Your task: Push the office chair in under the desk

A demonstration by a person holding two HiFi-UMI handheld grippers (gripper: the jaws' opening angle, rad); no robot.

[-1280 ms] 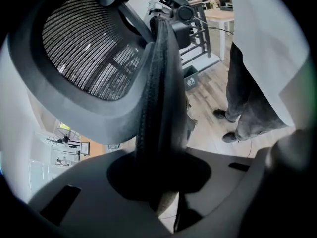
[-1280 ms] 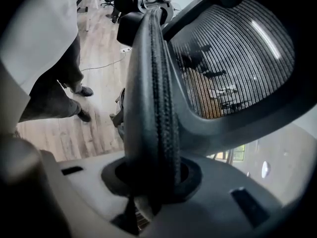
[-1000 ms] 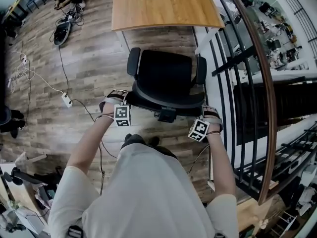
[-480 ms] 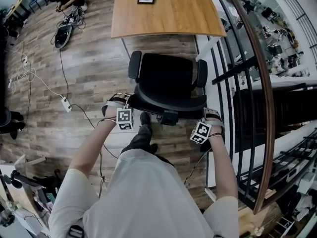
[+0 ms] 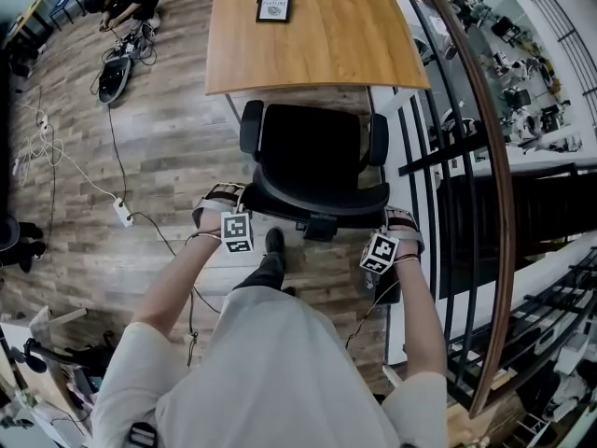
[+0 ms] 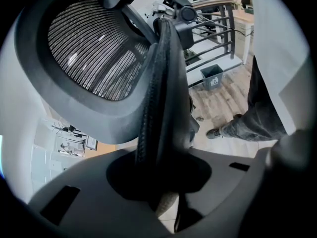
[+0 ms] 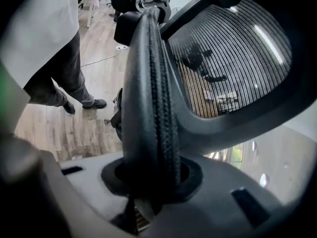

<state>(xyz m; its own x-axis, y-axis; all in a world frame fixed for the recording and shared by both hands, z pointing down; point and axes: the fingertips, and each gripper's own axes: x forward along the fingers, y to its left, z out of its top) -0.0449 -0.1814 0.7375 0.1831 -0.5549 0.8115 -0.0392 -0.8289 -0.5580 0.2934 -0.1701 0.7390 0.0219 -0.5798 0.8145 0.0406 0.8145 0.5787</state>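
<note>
Wood-plank flooring [image 5: 168,129] runs under everything, and on it the black office chair [image 5: 312,161] stands at 6 o'clock from the wooden tabletop [image 5: 345,35]. Its seat front is right at the tabletop's near edge, and the rest of it is out in the open. The person stands behind the backrest with one shoe [image 5: 273,241] just short of the chair.

The left gripper [image 5: 224,203] is at the chair's 8 o'clock, and the gripper view shows its jaws clamped on the padded backrest rim [image 6: 158,108]. The right gripper [image 5: 396,222], at 4 o'clock, has its jaws closed on the rim [image 7: 151,108] of the other side in the same way.

At the tabletop's 12 o'clock end lies a small framed picture [image 5: 273,5]. A railing [image 5: 507,194] curves past at the chair's 3 o'clock. At its foot sits a small grey bin [image 6: 212,77], though I can't make out what is in it. A power strip [image 5: 123,213] lies on the floor at 9 o'clock.
</note>
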